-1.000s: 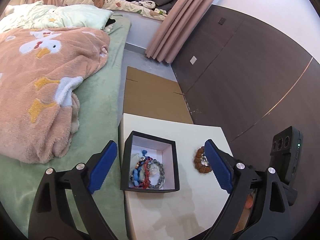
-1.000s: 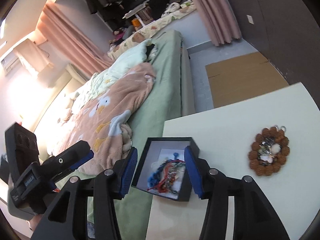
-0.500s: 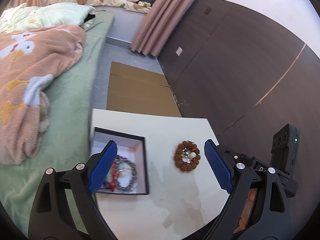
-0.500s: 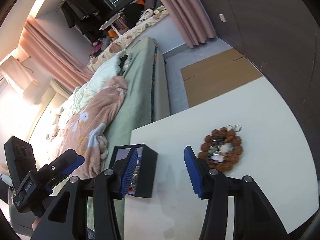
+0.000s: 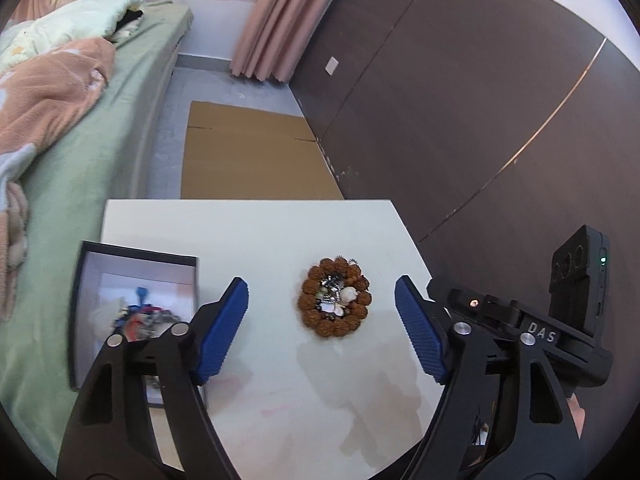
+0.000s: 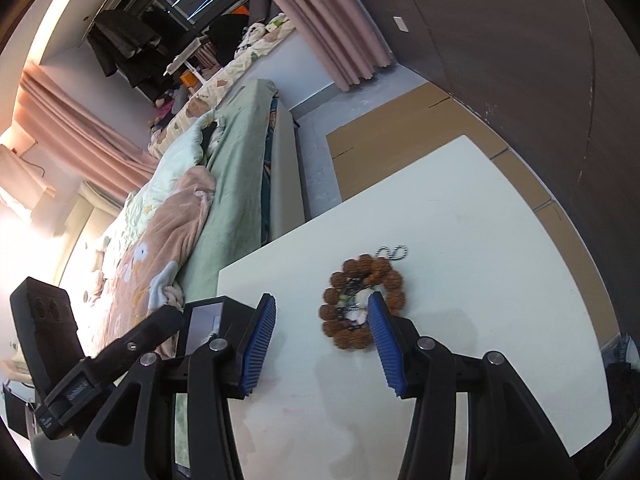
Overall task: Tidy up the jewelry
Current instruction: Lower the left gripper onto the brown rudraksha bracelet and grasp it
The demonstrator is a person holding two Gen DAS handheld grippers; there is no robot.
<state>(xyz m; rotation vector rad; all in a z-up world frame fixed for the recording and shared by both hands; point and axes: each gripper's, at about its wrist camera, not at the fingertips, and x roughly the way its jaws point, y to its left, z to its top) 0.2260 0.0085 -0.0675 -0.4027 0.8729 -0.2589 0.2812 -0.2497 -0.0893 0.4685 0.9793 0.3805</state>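
A brown beaded bracelet (image 5: 334,298) with small silver and white jewelry inside its ring lies on the white table (image 5: 280,232); it also shows in the right wrist view (image 6: 362,304). A black jewelry box (image 5: 132,264) with a white lining holds a tangle of blue, red and grey bracelets (image 5: 140,318) at the table's left edge. My left gripper (image 5: 322,332) is open and empty, above the table, with the bracelet between and beyond its fingers. My right gripper (image 6: 322,340) is open and empty, its right finger overlapping the bracelet's near side.
A bed with a green sheet (image 5: 80,152) and a peach blanket (image 5: 44,92) lies left of the table. Flat cardboard (image 5: 248,152) covers the floor beyond it. A dark wall panel (image 5: 460,100) runs along the right. Pink curtains (image 5: 276,20) hang at the back.
Both grippers have swung right, away from the jewelry box and toward the brown bracelet. The box has shifted to the left of both views. Both stay open.
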